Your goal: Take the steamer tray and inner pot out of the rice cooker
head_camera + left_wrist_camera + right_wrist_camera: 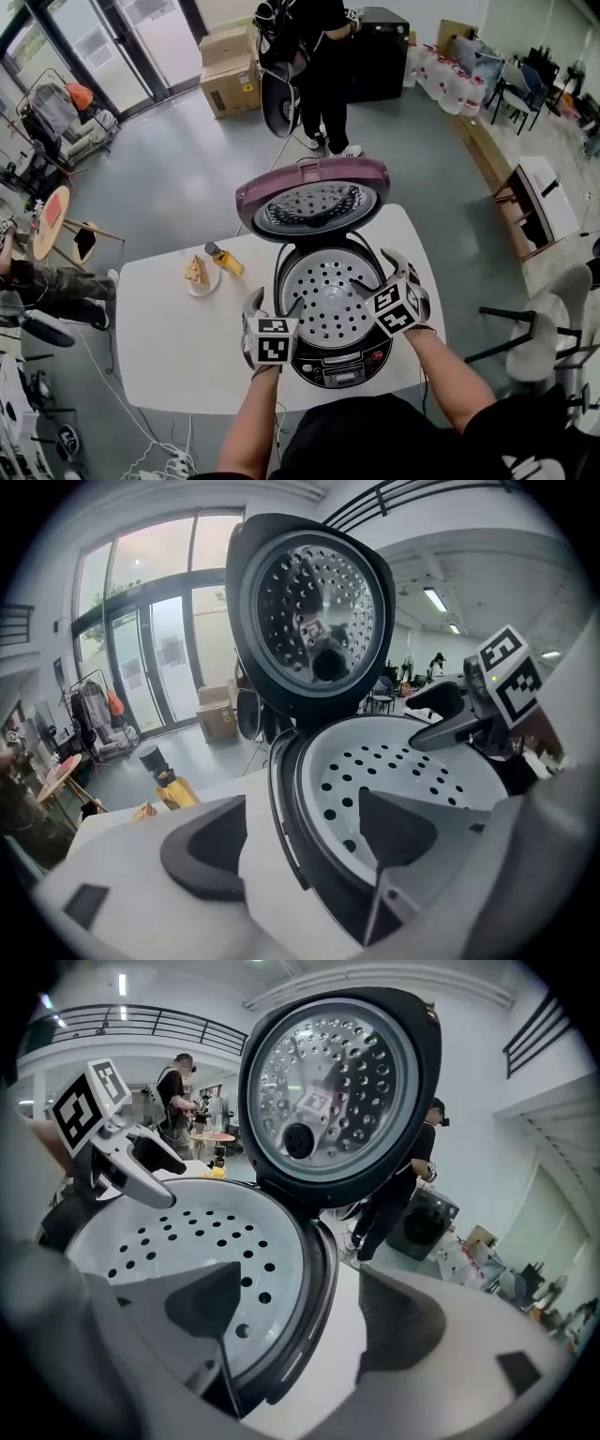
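Note:
The rice cooker (339,364) stands open on the white table, its lid (314,199) tipped up at the back. A white perforated steamer tray (328,289) sits in its mouth and hides the inner pot. My left gripper (275,302) straddles the cooker's left rim (289,827). One pad is outside the rim, the other is over the tray (412,771), and neither touches. My right gripper (375,272) straddles the right rim (314,1283) the same way, open, with one pad above the tray (178,1241). Each gripper (300,841) (305,1312) shows in the other's view.
On the table (169,347) left of the cooker lie a small plate with food (200,275) and an amber bottle (225,260). A person (319,56) stands beyond the table. Chairs (548,337) stand at the right, cardboard boxes (230,70) at the back.

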